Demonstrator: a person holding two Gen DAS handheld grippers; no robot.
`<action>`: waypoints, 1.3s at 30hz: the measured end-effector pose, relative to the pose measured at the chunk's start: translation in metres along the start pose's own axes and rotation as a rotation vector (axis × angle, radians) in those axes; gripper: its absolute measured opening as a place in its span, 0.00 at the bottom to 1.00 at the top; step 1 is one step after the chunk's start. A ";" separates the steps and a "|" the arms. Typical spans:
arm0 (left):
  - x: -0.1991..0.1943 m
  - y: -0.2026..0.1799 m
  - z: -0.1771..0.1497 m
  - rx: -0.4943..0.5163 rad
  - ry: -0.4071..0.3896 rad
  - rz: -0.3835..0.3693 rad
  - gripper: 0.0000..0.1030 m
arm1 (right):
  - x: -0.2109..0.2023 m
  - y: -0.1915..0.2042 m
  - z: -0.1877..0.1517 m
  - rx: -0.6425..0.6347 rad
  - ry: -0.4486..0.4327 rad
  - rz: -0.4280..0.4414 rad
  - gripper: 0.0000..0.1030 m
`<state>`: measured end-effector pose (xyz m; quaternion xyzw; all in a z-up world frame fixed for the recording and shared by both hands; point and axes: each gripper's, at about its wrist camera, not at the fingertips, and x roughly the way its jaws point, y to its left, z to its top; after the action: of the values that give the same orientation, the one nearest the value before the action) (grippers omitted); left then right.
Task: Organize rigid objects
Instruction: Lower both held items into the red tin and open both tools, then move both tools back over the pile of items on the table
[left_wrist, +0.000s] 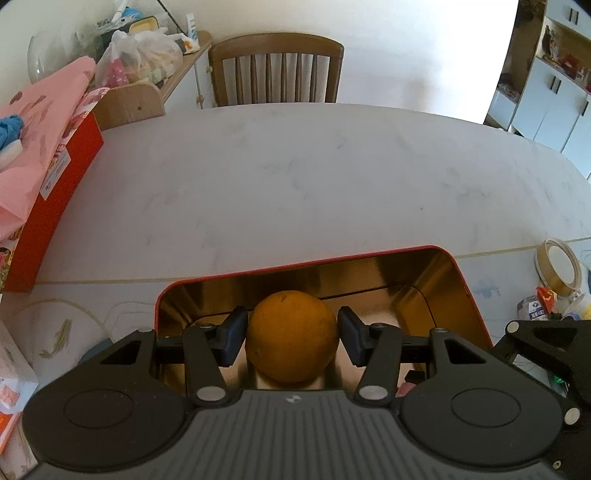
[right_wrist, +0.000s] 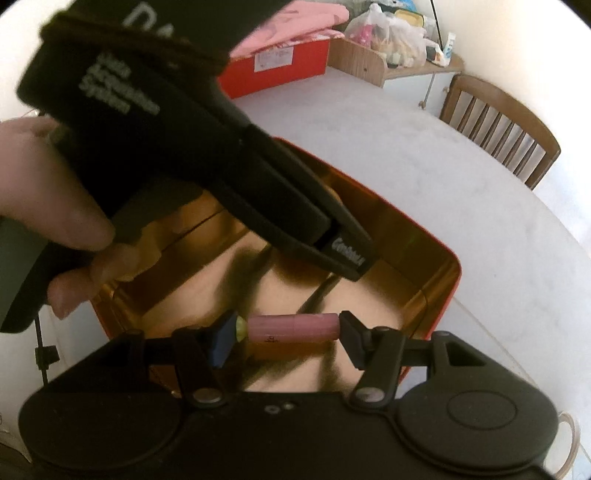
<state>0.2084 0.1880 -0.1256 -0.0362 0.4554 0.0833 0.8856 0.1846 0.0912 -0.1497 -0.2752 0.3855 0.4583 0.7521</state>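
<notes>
Downward both tilt: left gripper (left_wrist: 291, 338) clamps orange (left_wrist: 291, 336) over tin (left_wrist: 461, 291).

In front of me runs a pale, marble-patterned tabletop (left_wrist: 295, 177) with faint grey veining, curved along its far edge. Nearest me a red metal tin with a shiny gold inside (left_wrist: 458, 269) stands open on it. At the table's left side a large red cardboard box (left_wrist: 55, 210) sits on the surface, covered by a pink cloth (left_wrist: 40, 122). Off to the right, near the edge, a round gold-rimmed lid or dish (left_wrist: 559, 267) lies beside some small packets (left_wrist: 539, 304) that I cannot make out. A brown wooden slat-backed chair (left_wrist: 275, 68) stands at the table's far side.
</notes>
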 end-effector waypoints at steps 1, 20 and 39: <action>0.000 0.000 0.000 -0.005 0.000 -0.001 0.52 | 0.001 0.000 -0.001 0.001 0.004 -0.002 0.57; -0.048 -0.002 -0.003 -0.034 -0.091 -0.032 0.59 | -0.077 -0.017 -0.024 0.172 -0.149 0.022 0.77; -0.117 -0.057 -0.026 -0.011 -0.175 -0.101 0.70 | -0.175 -0.068 -0.095 0.354 -0.253 -0.038 0.85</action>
<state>0.1314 0.1155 -0.0464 -0.0566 0.3735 0.0438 0.9249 0.1656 -0.0943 -0.0521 -0.0864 0.3570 0.4002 0.8396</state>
